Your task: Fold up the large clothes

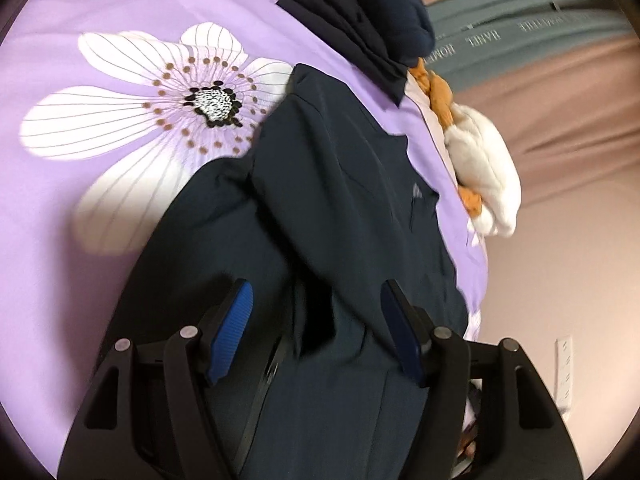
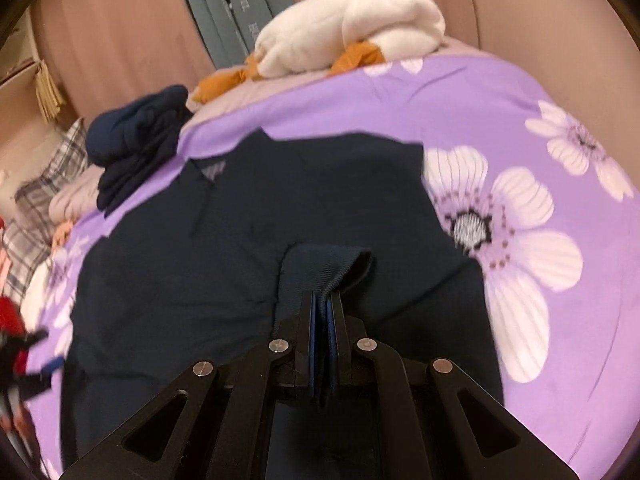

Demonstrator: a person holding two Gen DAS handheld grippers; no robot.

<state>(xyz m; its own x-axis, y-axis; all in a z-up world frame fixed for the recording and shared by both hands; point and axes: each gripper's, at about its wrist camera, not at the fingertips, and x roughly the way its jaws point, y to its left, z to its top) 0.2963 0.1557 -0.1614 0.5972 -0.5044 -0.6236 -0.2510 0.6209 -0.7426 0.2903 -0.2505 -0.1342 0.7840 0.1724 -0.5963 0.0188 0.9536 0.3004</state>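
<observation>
A large navy garment (image 1: 340, 200) lies spread on the purple flowered bedspread (image 1: 100, 32), with a small grey logo on its chest. My left gripper (image 1: 318, 308) hovers over the garment's lower part, jaws wide apart. Its blue pads (image 1: 236, 320) stand clear of the cloth below, so it is open. In the right wrist view the same garment (image 2: 280, 200) fills the middle. My right gripper (image 2: 325, 300) is shut on a ribbed navy hem (image 2: 324, 268), which loops up out of the closed jaws.
A stack of folded navy clothes (image 2: 136, 148) sits at the bed's far left, with a white and orange bundle (image 2: 352, 36) behind it. Pink curtains (image 2: 120, 40) and a grey lettered cloth (image 2: 240, 0) hang beyond. Plaid bedding (image 2: 48, 184) and a blurred red and black object (image 2: 16, 340) lie left.
</observation>
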